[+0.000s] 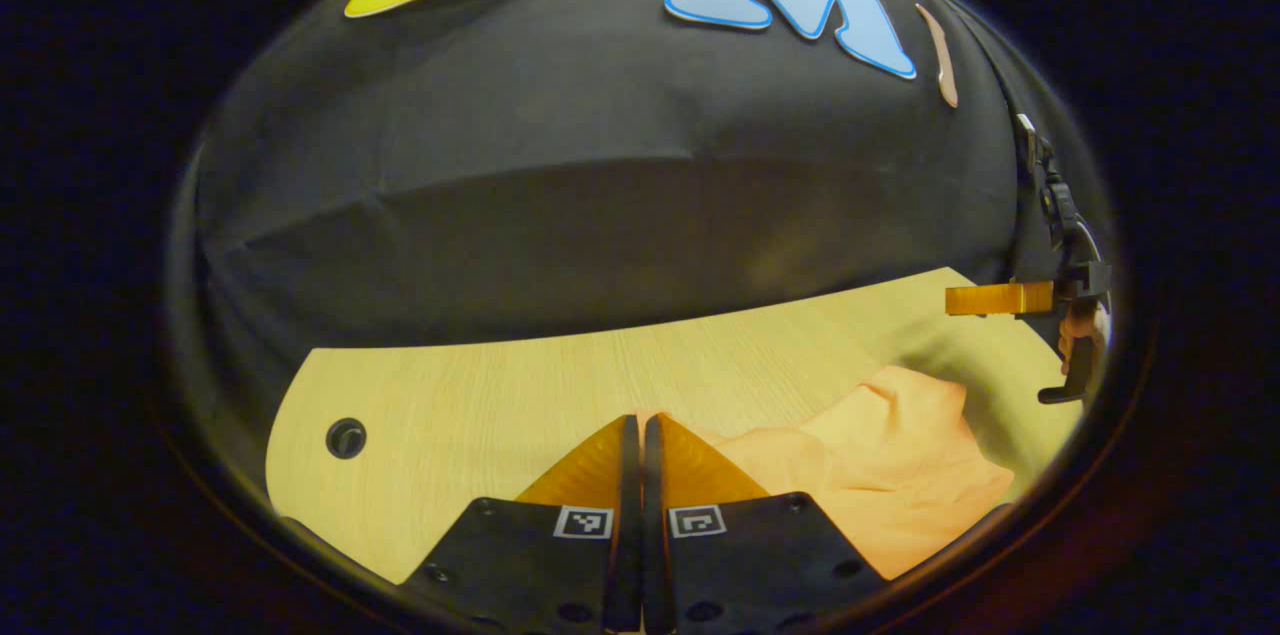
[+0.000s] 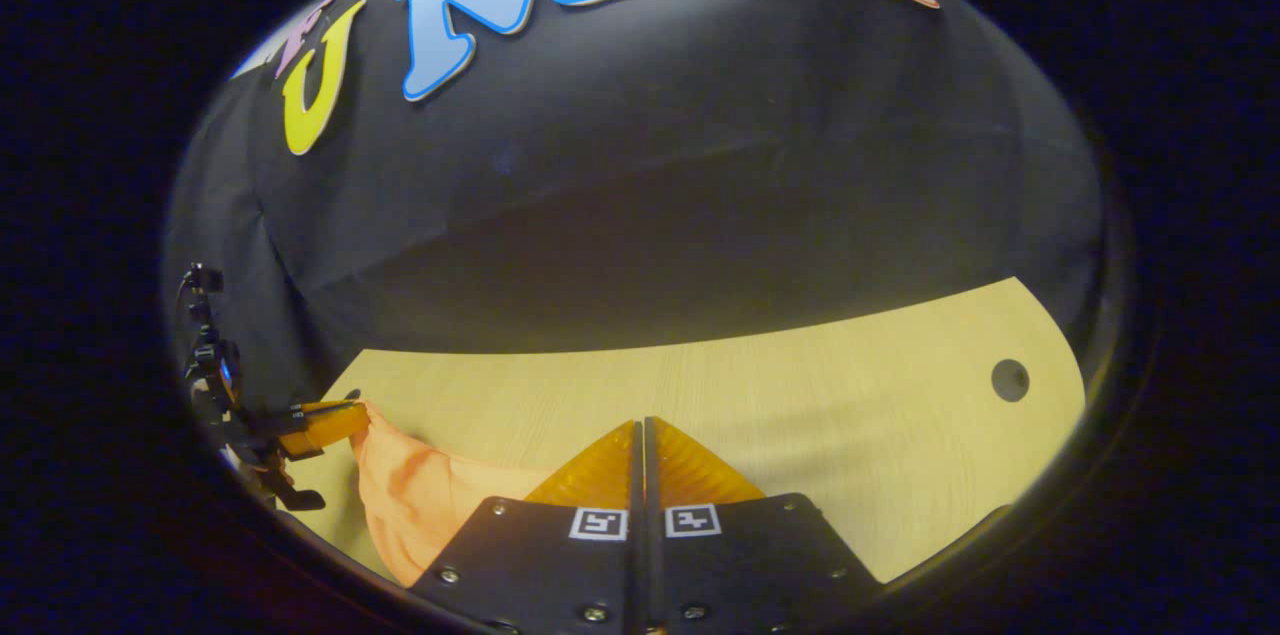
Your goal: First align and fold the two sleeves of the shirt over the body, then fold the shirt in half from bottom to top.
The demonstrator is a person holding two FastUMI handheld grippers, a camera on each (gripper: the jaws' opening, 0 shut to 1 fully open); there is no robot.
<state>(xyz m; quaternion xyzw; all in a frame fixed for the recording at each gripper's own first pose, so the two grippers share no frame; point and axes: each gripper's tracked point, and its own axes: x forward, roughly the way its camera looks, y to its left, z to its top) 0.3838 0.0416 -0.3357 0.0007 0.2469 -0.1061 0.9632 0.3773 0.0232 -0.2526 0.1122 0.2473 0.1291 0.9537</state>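
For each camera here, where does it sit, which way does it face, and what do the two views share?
Left gripper view: rides on the left hand-held gripper, looking across the table toward the booth wall; its own closed fingers show at the bottom, the shirt and the right hand-held gripper to the right.
Right gripper view: rides on the right hand-held gripper, facing the same wall; its own closed fingers show at the bottom, the left gripper far left touching the shirt.
Shared: table, shirt, wall.

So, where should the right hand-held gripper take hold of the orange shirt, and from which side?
Probably the raised, crumpled edge of the shirt just below the right hand-held gripper, coming down from above. There the cloth stands off the table, so the fingers can close around a fold. The left hand-held gripper seems to pinch the other end.
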